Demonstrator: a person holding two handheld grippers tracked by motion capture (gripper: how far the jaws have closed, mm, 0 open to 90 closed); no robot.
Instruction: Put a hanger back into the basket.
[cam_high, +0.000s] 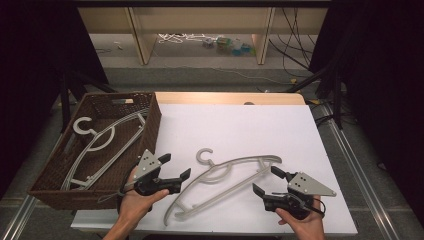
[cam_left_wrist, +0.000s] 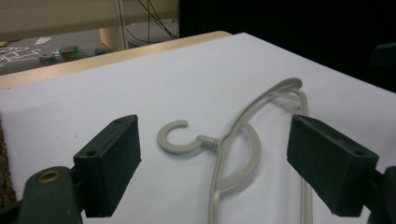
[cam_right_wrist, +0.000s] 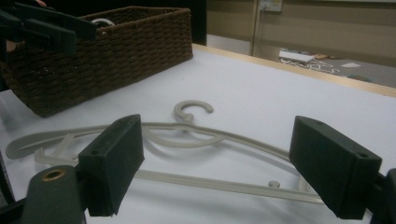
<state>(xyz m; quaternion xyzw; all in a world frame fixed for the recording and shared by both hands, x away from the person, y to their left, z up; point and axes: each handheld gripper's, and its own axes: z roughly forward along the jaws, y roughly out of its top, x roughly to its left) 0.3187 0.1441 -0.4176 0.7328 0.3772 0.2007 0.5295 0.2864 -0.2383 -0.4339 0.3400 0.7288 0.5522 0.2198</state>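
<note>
Hanger (cam_high: 225, 182) — a grey plastic one — lies flat on the white table (cam_high: 250, 130), slanting from its lower end near the front edge up to the right, its hook (cam_high: 204, 156) pointing toward the far side. Nearest the person, the left gripper (cam_high: 176, 168) sits in the left hand (cam_high: 135, 200) just left of the hanger's lower arm, jaws spread wide with nothing between them; in the left gripper view the hook (cam_left_wrist: 175, 140) shows on the table between the two black jaws, which are off it. The right gripper (cam_high: 267, 181) rests in the right hand (cam_high: 302, 220) at the hanger's right end, close beside the bar, its jaws also wide apart and empty — the right gripper view looks across the hanger (cam_right_wrist: 187, 135) lying beyond them. Farther off, at the table's left edge, stands a brown wicker basket (cam_high: 150, 125) with another grey hanger (cam_high: 100, 145) inside. Beyond the table, cables (cam_high: 180, 37) lie on the floor.
</note>
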